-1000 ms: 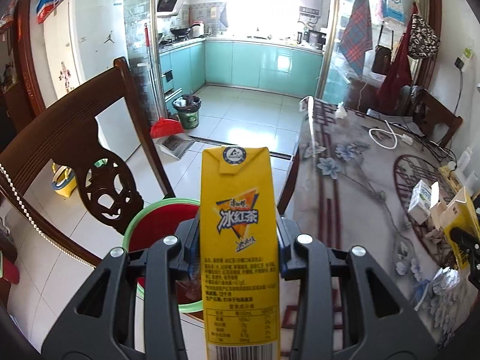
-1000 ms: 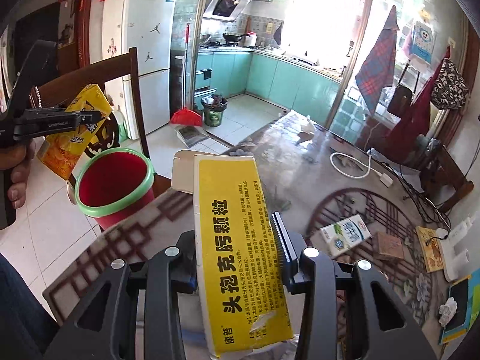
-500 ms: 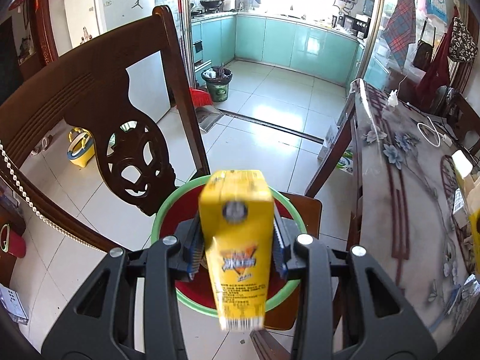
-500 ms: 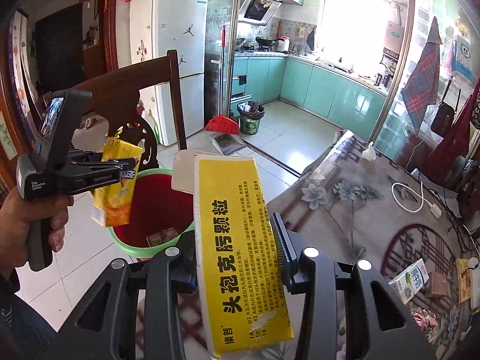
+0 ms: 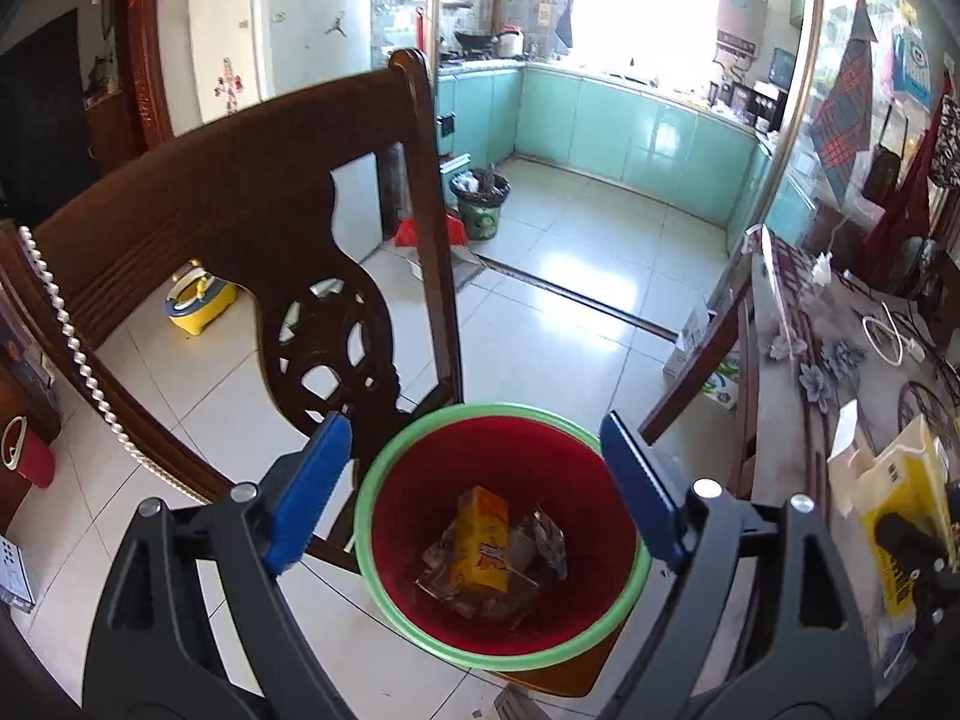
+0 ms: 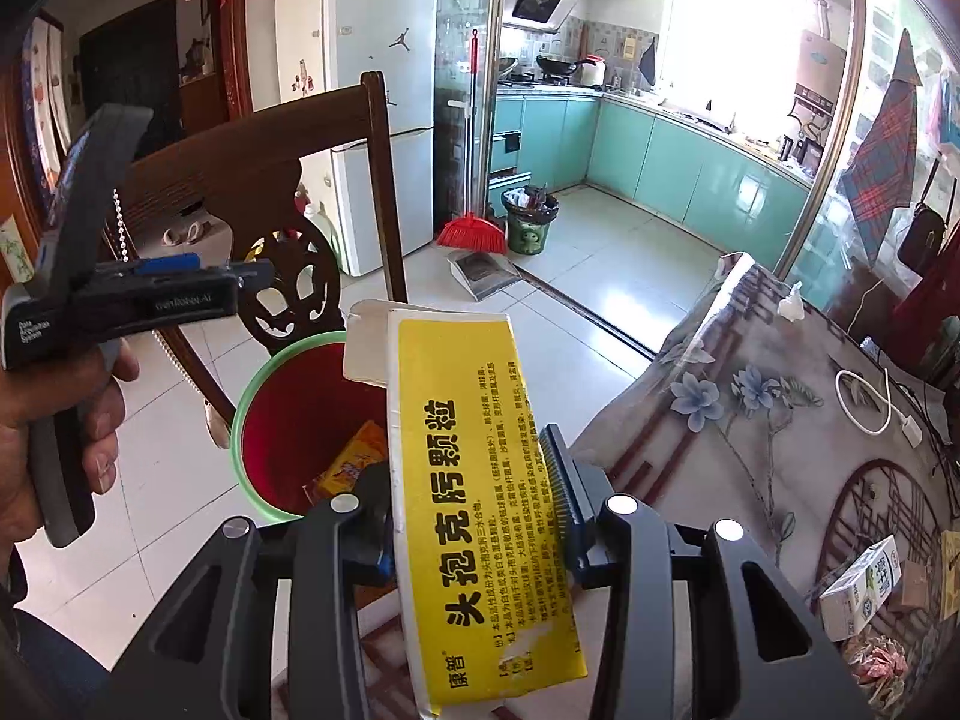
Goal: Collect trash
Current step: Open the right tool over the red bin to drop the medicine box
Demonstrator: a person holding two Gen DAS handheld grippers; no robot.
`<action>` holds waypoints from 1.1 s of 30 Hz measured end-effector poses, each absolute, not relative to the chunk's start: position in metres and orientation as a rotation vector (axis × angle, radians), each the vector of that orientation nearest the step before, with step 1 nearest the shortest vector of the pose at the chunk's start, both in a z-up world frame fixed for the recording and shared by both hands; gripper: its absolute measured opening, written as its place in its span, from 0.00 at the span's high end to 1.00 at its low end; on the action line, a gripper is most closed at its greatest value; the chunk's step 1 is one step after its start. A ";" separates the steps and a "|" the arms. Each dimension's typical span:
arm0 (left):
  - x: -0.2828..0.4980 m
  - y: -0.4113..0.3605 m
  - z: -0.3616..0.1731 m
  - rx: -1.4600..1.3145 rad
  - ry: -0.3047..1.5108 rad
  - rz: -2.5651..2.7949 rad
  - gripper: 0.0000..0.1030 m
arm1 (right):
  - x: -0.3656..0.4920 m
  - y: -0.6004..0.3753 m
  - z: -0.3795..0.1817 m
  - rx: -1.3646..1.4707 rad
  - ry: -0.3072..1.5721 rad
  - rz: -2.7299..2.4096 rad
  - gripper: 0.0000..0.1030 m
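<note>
Over the red bin [image 5: 503, 540], left gripper [image 5: 474, 489] jaws are opening, nothing between; 1 orange carton [image 5: 482, 537] lies inside on crumpled wrappers. Only the right wrist view shows the right gripper [image 6: 474, 516] clamping 1 yellow box [image 6: 480, 480], which partly hides the bin.

I see the left gripper [image 5: 474, 483] tilted downward, jaws opening and empty; the right gripper [image 6: 474, 510] stays clamped.
</note>
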State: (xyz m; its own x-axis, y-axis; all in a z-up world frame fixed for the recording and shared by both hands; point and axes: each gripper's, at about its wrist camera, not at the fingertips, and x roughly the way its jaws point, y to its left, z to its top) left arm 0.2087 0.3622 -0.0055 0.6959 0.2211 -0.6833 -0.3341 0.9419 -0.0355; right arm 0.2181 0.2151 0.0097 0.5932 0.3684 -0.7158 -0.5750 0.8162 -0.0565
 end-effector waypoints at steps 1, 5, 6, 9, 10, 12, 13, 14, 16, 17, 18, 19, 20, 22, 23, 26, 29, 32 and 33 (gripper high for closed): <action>0.204 0.367 0.001 -0.166 0.715 0.341 0.18 | 0.219 0.222 0.008 -0.298 0.756 0.569 0.63; 0.185 0.389 0.023 -0.205 0.615 0.453 0.15 | 0.224 0.251 0.003 -0.296 0.764 0.616 0.63; 0.180 0.394 0.027 -0.217 0.595 0.474 0.13 | 0.226 0.260 0.001 -0.295 0.770 0.631 0.63; 0.167 0.411 0.036 -0.273 0.539 0.525 0.11 | 0.229 0.287 -0.006 -0.296 0.784 0.673 0.63; 0.163 0.416 0.038 -0.295 0.525 0.533 0.11 | 0.231 0.296 -0.010 -0.297 0.793 0.687 0.63; 0.158 0.425 0.040 -0.329 0.507 0.547 0.10 | 0.233 0.313 -0.018 -0.304 0.806 0.702 0.63; 0.156 0.428 0.041 -0.338 0.501 0.550 0.10 | 0.234 0.322 -0.022 -0.306 0.815 0.711 0.63; 0.155 0.430 0.042 -0.346 0.499 0.550 0.09 | 0.235 0.330 -0.026 -0.311 0.822 0.717 0.63; 0.154 0.434 0.043 -0.361 0.498 0.548 0.08 | 0.237 0.345 -0.034 -0.327 0.830 0.722 0.63; 0.153 0.435 0.045 -0.366 0.495 0.549 0.08 | 0.238 0.351 -0.038 -0.333 0.836 0.723 0.63; 0.152 0.437 0.046 -0.369 0.492 0.552 0.08 | 0.240 0.358 -0.041 -0.340 0.842 0.723 0.63; 0.149 0.438 0.048 -0.373 0.486 0.555 0.08 | 0.241 0.363 -0.043 -0.346 0.844 0.723 0.63; 0.148 0.440 0.049 -0.379 0.480 0.558 0.08 | 0.242 0.368 -0.045 -0.352 0.847 0.722 0.63; 0.145 0.444 0.051 -0.392 0.470 0.561 0.07 | 0.246 0.376 -0.049 -0.360 0.856 0.722 0.62; 0.145 0.445 0.052 -0.396 0.469 0.562 0.07 | 0.247 0.379 -0.051 -0.361 0.859 0.720 0.62; 0.142 0.450 0.052 -0.404 0.464 0.568 0.07 | 0.248 0.383 -0.051 -0.355 0.857 0.716 0.40; 0.140 0.452 0.051 -0.417 0.461 0.576 0.07 | 0.247 0.382 -0.047 -0.359 0.838 0.709 0.27; 0.139 0.452 0.052 -0.417 0.459 0.575 0.07 | 0.242 0.371 -0.039 -0.345 0.813 0.701 0.16; 0.140 0.451 0.053 -0.413 0.459 0.570 0.07 | 0.240 0.367 -0.035 -0.344 0.806 0.699 0.16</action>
